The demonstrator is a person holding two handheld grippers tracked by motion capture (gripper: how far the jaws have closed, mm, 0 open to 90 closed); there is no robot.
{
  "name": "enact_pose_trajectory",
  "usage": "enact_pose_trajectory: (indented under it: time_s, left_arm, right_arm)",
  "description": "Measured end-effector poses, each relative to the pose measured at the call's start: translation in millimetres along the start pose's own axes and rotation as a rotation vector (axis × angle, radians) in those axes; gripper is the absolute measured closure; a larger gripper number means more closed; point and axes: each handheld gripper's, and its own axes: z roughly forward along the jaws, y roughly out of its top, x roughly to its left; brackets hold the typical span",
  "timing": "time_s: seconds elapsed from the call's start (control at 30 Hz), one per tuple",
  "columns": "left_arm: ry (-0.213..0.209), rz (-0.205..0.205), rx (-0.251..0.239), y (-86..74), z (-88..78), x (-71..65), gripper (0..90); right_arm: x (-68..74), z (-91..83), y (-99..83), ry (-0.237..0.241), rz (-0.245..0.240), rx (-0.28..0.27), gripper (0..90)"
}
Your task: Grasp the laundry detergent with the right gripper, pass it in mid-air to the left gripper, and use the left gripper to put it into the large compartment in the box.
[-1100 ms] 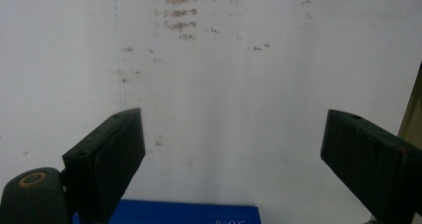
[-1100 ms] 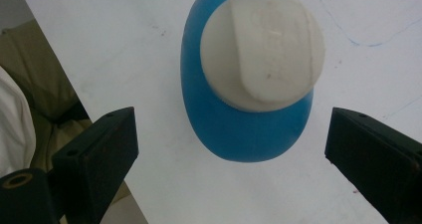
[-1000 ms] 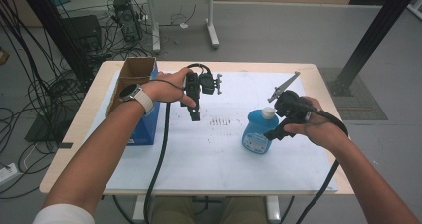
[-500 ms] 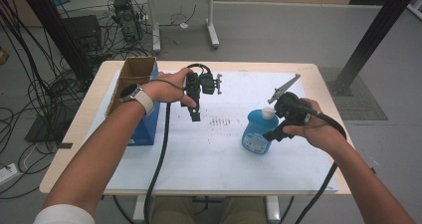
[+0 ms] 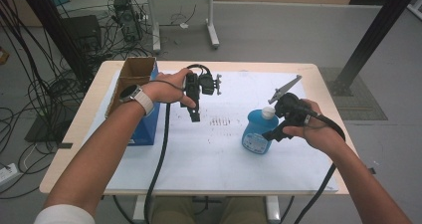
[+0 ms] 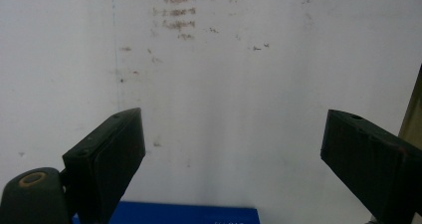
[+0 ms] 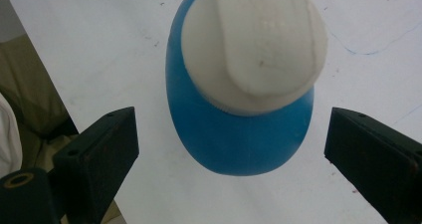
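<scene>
A blue bottle (image 5: 255, 133) with a white cap (image 5: 268, 112) stands upright on the white sheet (image 5: 224, 154), right of the middle. My right gripper (image 5: 272, 133) hangs at its right side; in the right gripper view the bottle (image 7: 234, 134) and its cap (image 7: 254, 45) sit just beyond the wide-apart jaws, which do not touch it, so the right gripper (image 7: 234, 129) is open. My left gripper (image 5: 194, 115) points down at the sheet left of the middle. In the left gripper view the left gripper (image 6: 234, 134) is open, with bare stained sheet between its jaws.
A blue box (image 5: 144, 127) with an open brown carton (image 5: 132, 77) behind it stands at the table's left side; its blue edge (image 6: 169, 215) shows under the left jaws. Cables trail off the table's near edge (image 5: 199, 191). Faint ink marks (image 5: 224, 120) dot the sheet.
</scene>
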Motion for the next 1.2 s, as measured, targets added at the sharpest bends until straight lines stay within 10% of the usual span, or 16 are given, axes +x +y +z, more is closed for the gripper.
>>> enact_pose_trajectory:
  time_s: [1.2]
  left_arm:
    - [-0.002,0.002,-0.001,1.2,1.2,-0.2,10.6]
  right_arm:
    - [-4.0,-0.8,-4.6,-0.011,0.016,-0.013,6.8]
